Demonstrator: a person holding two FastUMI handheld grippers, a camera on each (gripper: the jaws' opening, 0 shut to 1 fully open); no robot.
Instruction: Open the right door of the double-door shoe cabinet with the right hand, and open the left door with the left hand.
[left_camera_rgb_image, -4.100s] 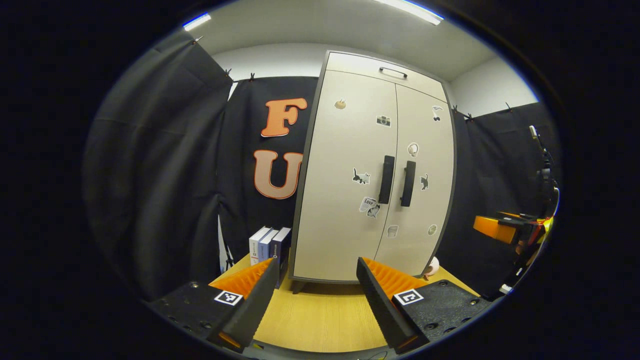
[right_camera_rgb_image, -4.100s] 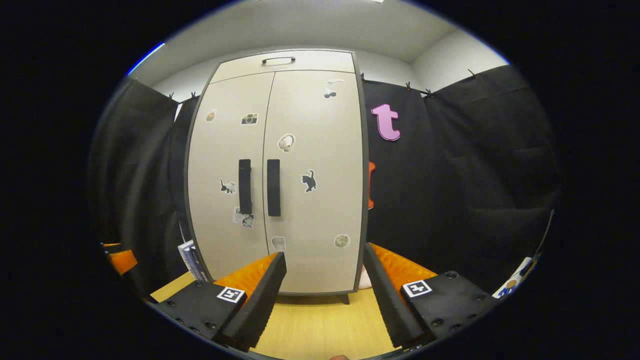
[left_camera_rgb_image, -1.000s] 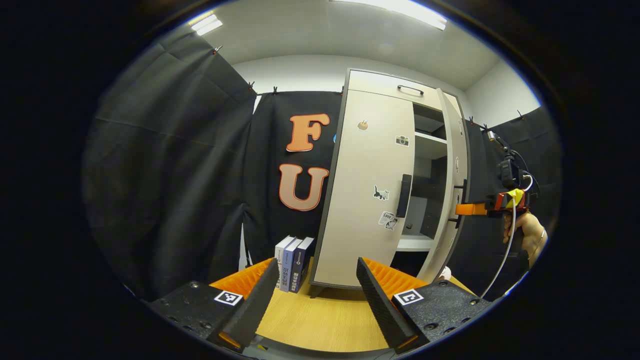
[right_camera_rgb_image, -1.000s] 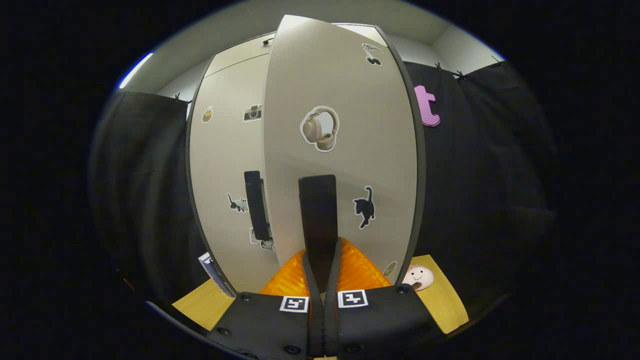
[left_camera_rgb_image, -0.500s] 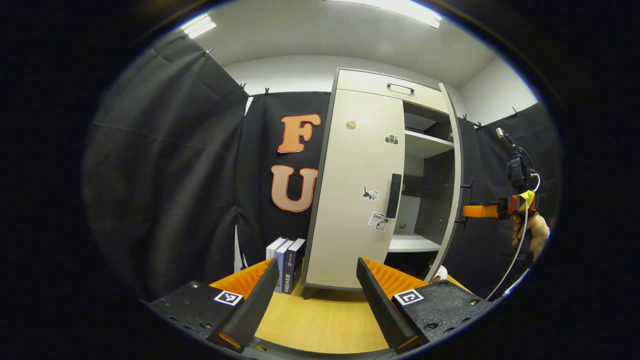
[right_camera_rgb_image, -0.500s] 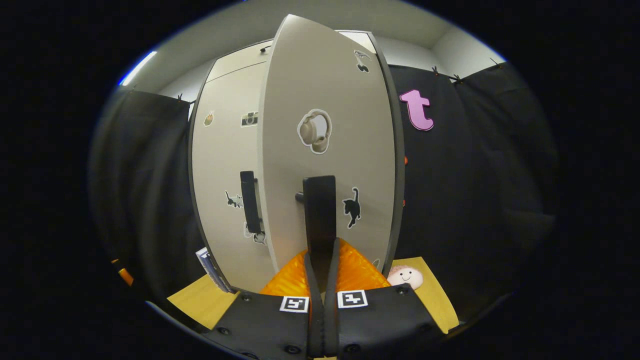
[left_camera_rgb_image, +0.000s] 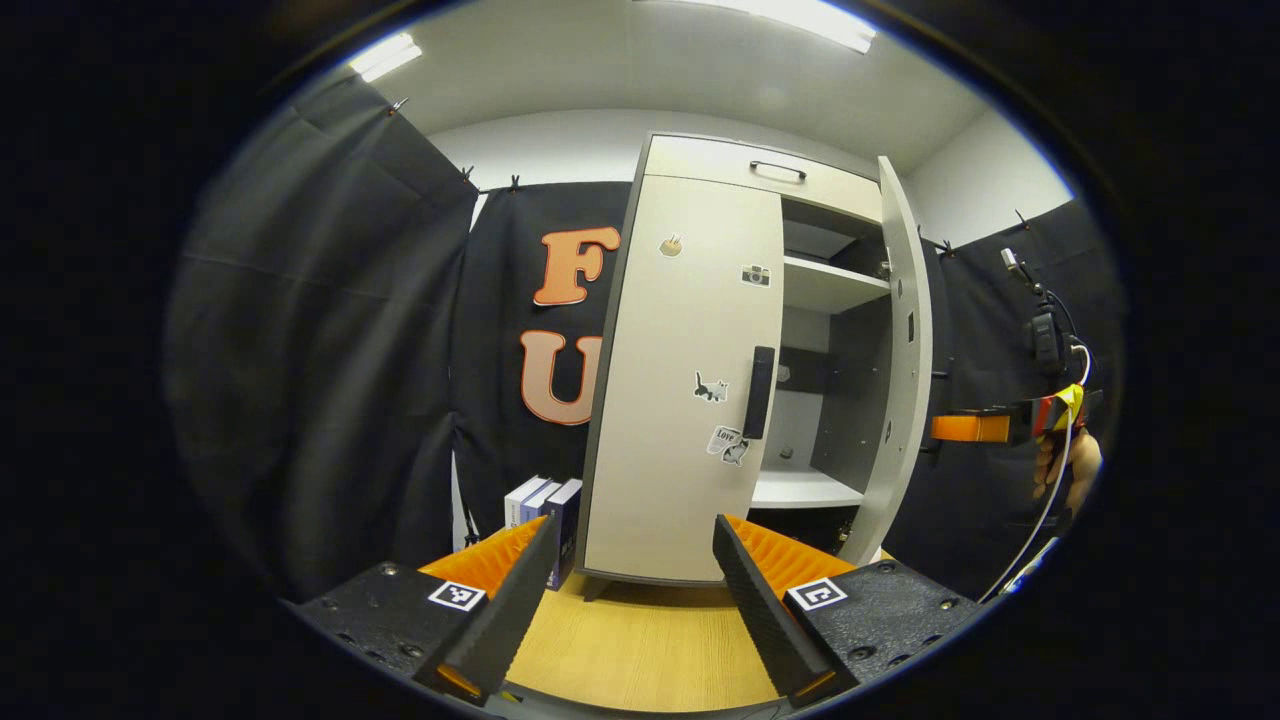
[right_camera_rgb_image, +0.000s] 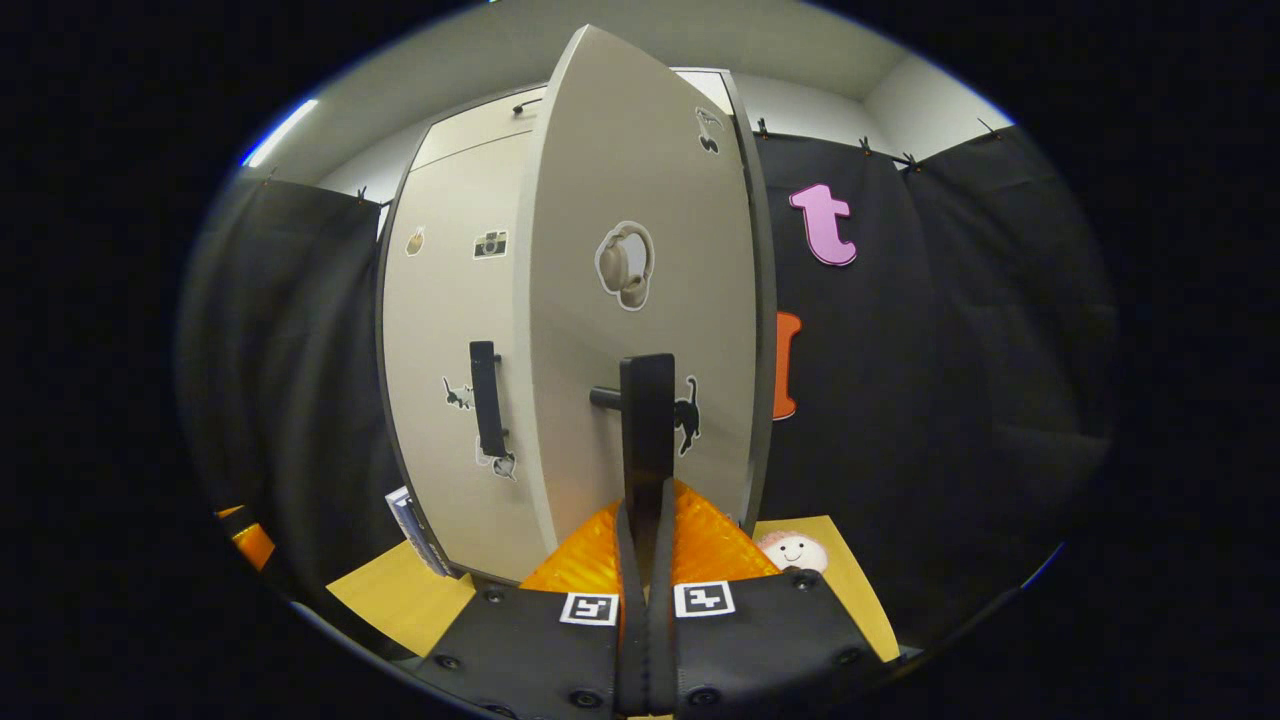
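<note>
The beige shoe cabinet (left_camera_rgb_image: 690, 250) stands on the wooden table (left_camera_rgb_image: 620, 650). Its left door (left_camera_rgb_image: 675, 400) is closed, with a black handle (left_camera_rgb_image: 758, 392). Its right door (left_camera_rgb_image: 905, 350) stands swung wide, baring shelves (left_camera_rgb_image: 820, 285). My left gripper (left_camera_rgb_image: 633, 530) is open, well short of the left door, nothing between its fingers. In the right gripper view my right gripper (right_camera_rgb_image: 645, 505) is shut on the right door's black handle (right_camera_rgb_image: 647, 420); the right door (right_camera_rgb_image: 640, 180) faces me, the left door (right_camera_rgb_image: 445, 330) and its handle (right_camera_rgb_image: 486, 398) behind. The right gripper (left_camera_rgb_image: 965, 428) and its hand (left_camera_rgb_image: 1065, 470) appear far right.
Several books (left_camera_rgb_image: 545, 505) stand against the cabinet's left side. A small smiling plush toy (right_camera_rgb_image: 790, 550) lies on the table by the cabinet's right foot. Black cloth walls close in on both sides. A cable (left_camera_rgb_image: 1030, 520) hangs from the right gripper.
The right door has swung farther open with my right gripper shut on its handle, and more of the shelves show. My left gripper stays open, away from the left door.
</note>
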